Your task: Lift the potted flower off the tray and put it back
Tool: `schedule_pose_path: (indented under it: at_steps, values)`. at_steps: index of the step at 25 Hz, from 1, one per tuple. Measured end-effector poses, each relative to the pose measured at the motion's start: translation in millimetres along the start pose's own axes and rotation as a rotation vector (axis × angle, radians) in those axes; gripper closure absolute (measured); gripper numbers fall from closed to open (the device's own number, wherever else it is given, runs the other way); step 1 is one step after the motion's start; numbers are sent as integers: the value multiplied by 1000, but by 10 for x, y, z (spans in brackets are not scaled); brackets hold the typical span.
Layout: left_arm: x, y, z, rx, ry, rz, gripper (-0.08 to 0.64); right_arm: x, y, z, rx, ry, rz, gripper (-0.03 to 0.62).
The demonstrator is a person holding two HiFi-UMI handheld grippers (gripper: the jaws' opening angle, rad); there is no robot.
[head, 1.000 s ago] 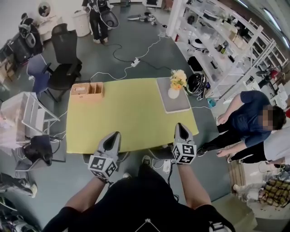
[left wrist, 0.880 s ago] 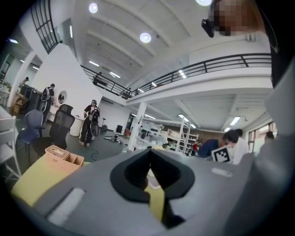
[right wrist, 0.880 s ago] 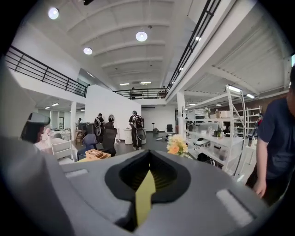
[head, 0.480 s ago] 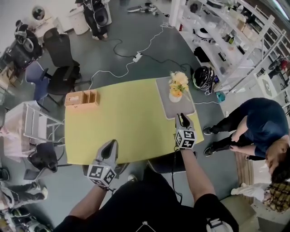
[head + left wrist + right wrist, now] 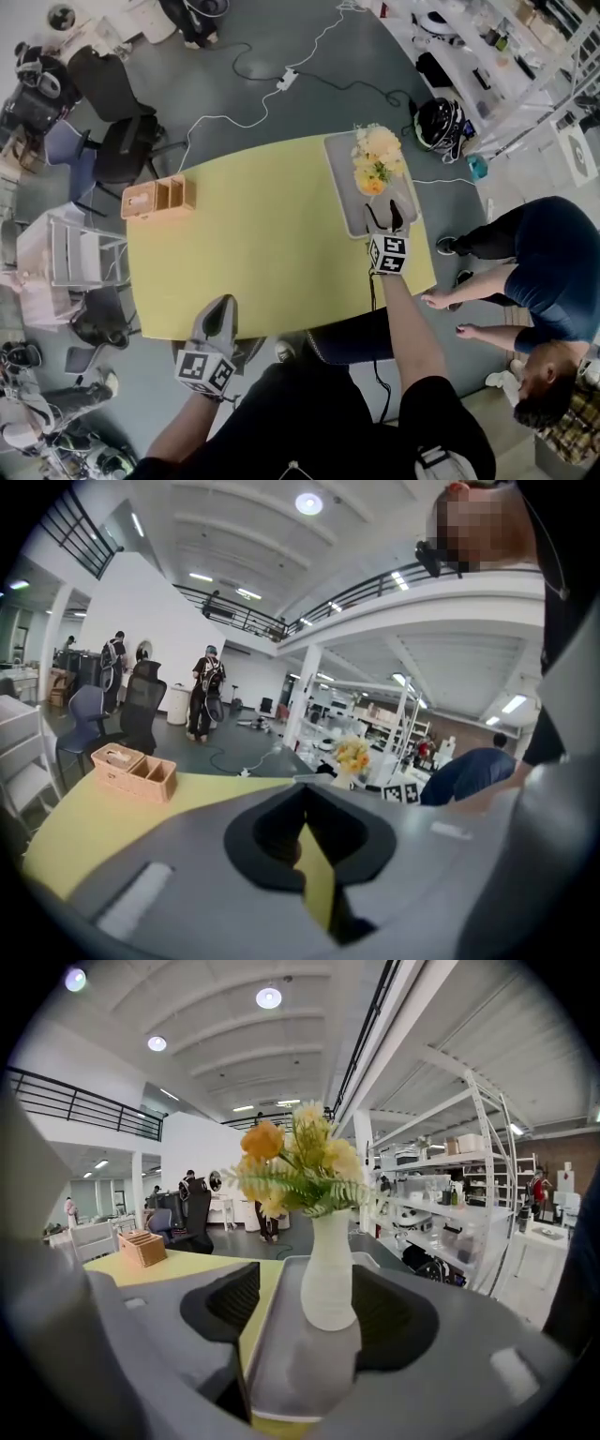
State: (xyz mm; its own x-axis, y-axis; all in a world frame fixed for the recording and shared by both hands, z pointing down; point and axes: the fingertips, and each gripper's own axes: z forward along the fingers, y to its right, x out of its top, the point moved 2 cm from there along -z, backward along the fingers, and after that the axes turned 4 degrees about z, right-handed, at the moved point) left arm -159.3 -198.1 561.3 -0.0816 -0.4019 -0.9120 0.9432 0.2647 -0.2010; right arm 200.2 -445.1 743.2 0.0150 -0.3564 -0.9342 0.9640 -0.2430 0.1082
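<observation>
Your left gripper (image 5: 222, 306) is drawn back at the near edge of the yellow-green tabletop (image 5: 262, 244), left of its middle, with your elbow tucked close to your body. Its jaws are closed tip to tip with nothing between them, and they point across the tabletop toward the far right corner.

Your right arm is stretched well forward over the near right corner. It carries the right gripper (image 5: 386, 220) onto the near end of the grey rectangular tray (image 5: 339, 178), low and close to level. Its jaws are opening. The white vase of yellow and orange flowers (image 5: 328, 1269) stands upright between them, and a gap shows between the left pad and the vase, so nothing is gripped. That potted flower sits on the tray, which lies along the right edge of the tabletop and reaches into the far right corner.

A light wooden compartment box (image 5: 157, 197) sits at the far left corner, well apart from the tray.

Around the tabletop is a grey floor. Black office chairs (image 5: 111, 112) stand off the far left corner, and a white cable with a power strip (image 5: 288, 77) trails beyond the far edge. A black helmet (image 5: 439, 122) and white shelving (image 5: 506, 66) are to the far right. A person in a dark blue top (image 5: 544, 253) bends beside the right edge.
</observation>
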Motion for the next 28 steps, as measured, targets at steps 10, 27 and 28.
schedule_pose_path:
  at_steps: [10, 27, 28]
  values:
    - [-381, -151, 351, 55, -95, -42, 552, 23, 215, 861, 0, 59, -45, 227]
    - [-628, -228, 269, 121, -133, -60, 552, 391, 292, 1157, -49, 141, -67, 350]
    - [-624, -235, 250, 122, -130, -60, 552, 390, 283, 1150, -48, 137, -63, 350]
